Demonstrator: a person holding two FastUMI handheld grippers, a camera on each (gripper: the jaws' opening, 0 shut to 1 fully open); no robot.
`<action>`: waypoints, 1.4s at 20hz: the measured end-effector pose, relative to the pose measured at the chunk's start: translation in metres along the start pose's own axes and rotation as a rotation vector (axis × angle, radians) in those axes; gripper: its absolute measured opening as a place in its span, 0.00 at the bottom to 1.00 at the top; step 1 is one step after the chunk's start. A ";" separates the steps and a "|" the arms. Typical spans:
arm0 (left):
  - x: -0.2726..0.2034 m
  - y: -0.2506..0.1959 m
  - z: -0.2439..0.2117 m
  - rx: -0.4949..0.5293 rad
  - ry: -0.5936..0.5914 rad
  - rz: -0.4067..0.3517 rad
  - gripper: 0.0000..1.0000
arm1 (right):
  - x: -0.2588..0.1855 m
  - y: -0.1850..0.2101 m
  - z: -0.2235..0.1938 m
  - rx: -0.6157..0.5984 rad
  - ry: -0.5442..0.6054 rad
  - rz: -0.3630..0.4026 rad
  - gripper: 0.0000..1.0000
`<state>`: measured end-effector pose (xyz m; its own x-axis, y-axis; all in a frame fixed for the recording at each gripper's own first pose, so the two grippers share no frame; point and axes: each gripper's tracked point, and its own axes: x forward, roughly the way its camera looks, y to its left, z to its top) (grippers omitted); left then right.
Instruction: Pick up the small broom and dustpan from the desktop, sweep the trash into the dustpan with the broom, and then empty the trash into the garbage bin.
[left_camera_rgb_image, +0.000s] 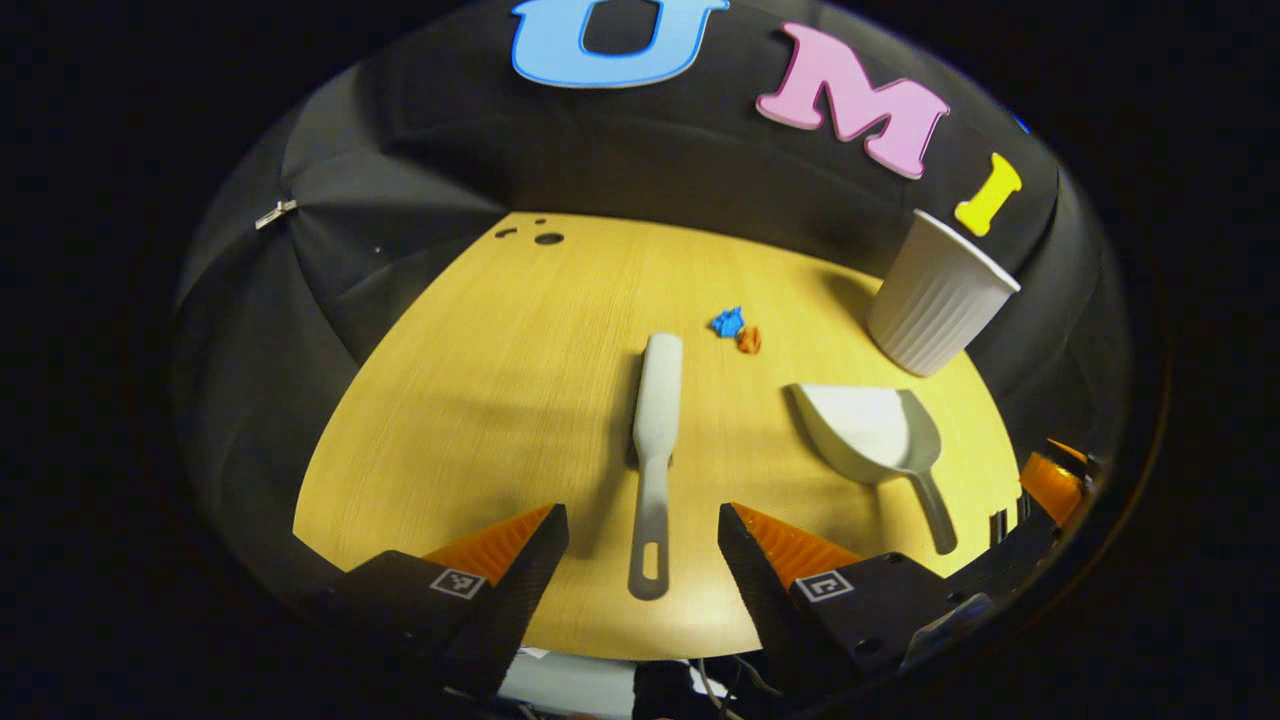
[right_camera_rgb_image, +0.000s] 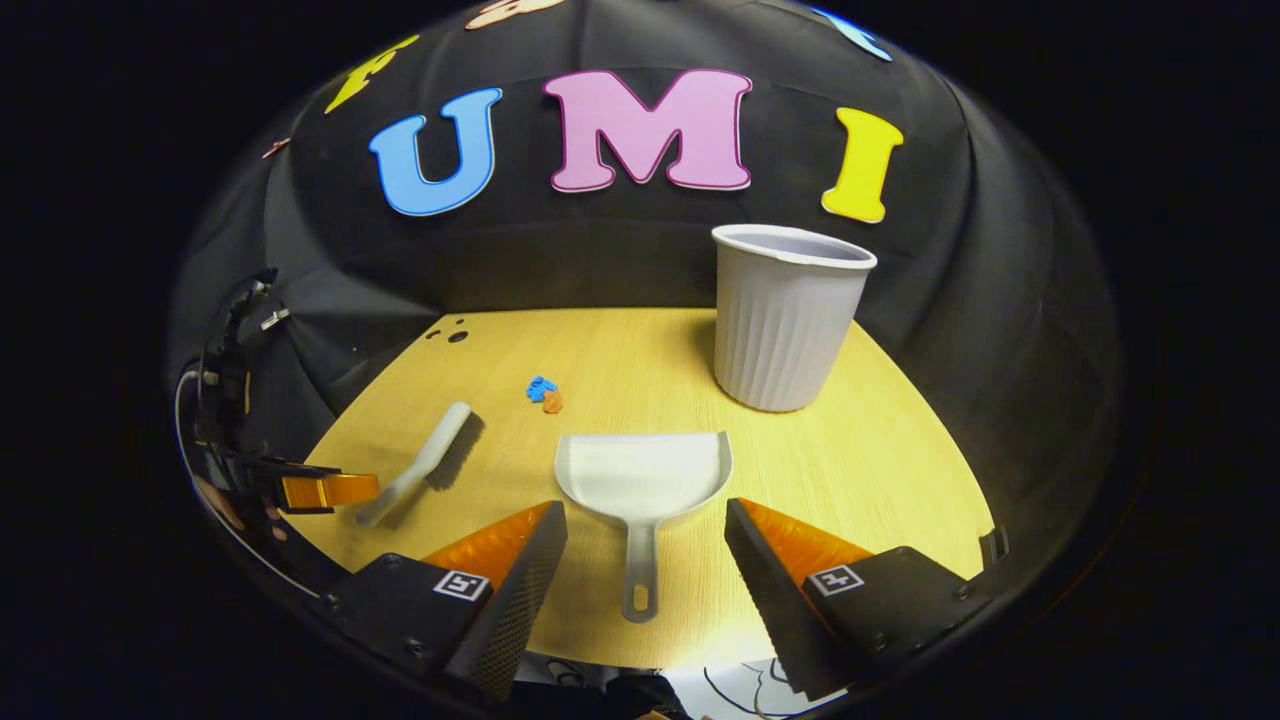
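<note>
In the left gripper view, the left tool (left_camera_rgb_image: 643, 540) stands wide open just above the near edge of the wooden surface (left_camera_rgb_image: 470, 400), holding nothing. The small broom (left_camera_rgb_image: 655, 440) lies flat on the surface straight ahead, its handle end with the hanging hole reaching into the gap between the two fingers without touching either, and its brush head pointing away toward the back wall. Beyond the brush head sit two small scraps of trash, a blue scrap (left_camera_rgb_image: 728, 322) and an orange scrap (left_camera_rgb_image: 749, 340), touching each other. To the right of the broom lies the dustpan (left_camera_rgb_image: 868, 432), mouth facing left and away, handle toward the near edge. Behind it stands the ribbed garbage bin (left_camera_rgb_image: 935, 300), upright near the back right of the surface.

In the right gripper view, the right tool (right_camera_rgb_image: 646, 550) is also wide open and empty. The dustpan (right_camera_rgb_image: 643, 478) lies between and just ahead of its fingers, handle pointing back into the gap, touching neither finger. The broom (right_camera_rgb_image: 420, 470) lies to the left, with the left tool (right_camera_rgb_image: 325, 490) near its handle end. The two scraps (right_camera_rgb_image: 545, 392) sit beyond the dustpan's mouth, and the bin (right_camera_rgb_image: 785, 320) stands to the right behind it.
</note>
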<state>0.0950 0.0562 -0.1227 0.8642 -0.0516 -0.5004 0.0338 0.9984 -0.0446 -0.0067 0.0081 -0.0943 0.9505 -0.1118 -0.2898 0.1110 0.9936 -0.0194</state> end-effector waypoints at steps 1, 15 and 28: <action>0.009 0.003 -0.002 0.008 0.026 0.005 0.96 | 0.001 -0.003 -0.010 -0.008 0.029 -0.009 0.99; 0.099 -0.011 -0.012 0.088 0.297 0.030 0.95 | 0.008 -0.011 -0.066 0.069 0.173 0.018 0.99; 0.113 -0.013 -0.003 0.115 0.191 0.057 0.31 | 0.047 -0.025 -0.094 0.073 0.361 0.015 0.99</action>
<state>0.1903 0.0370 -0.1814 0.7560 0.0124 -0.6544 0.0545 0.9952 0.0818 0.0082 -0.0205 -0.1972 0.7900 -0.0719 -0.6089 0.1306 0.9900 0.0525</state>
